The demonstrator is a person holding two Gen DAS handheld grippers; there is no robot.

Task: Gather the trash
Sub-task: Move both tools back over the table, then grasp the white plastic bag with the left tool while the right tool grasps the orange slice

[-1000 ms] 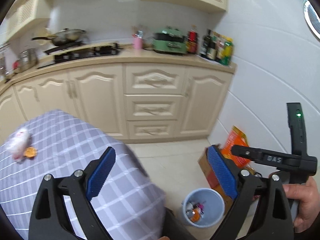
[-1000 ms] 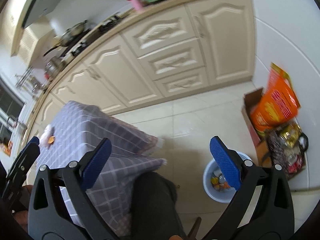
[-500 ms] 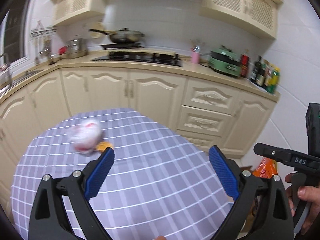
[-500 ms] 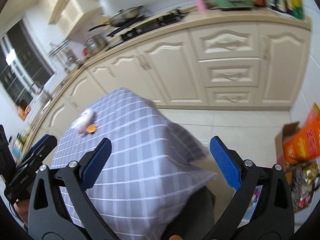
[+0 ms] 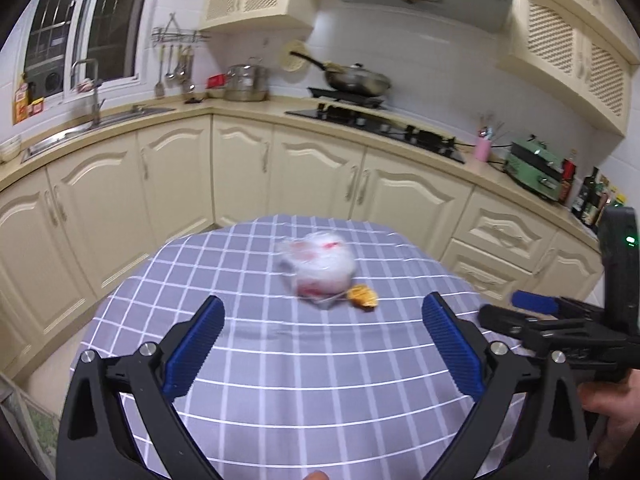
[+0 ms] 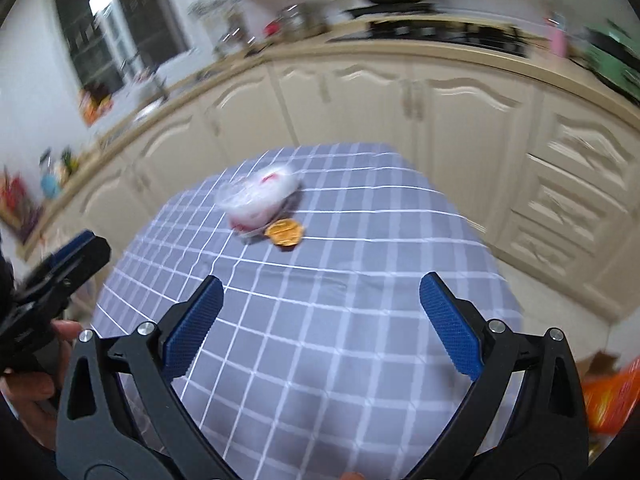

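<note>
On the checked surface (image 5: pixel 280 360), the crumpled white bag (image 5: pixel 320 266) touches the small orange scrap (image 5: pixel 362 295). The left gripper (image 5: pixel 320 344), jaws opening and empty, and the right gripper (image 6: pixel 318 322), jaws apart and empty, sit short of them; a hasty grab could squash the bag or flick the scrap away.

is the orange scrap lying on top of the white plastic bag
No, the orange scrap lies flat on the checked tablecloth right beside the white plastic bag, at its near edge, not on it.
</note>
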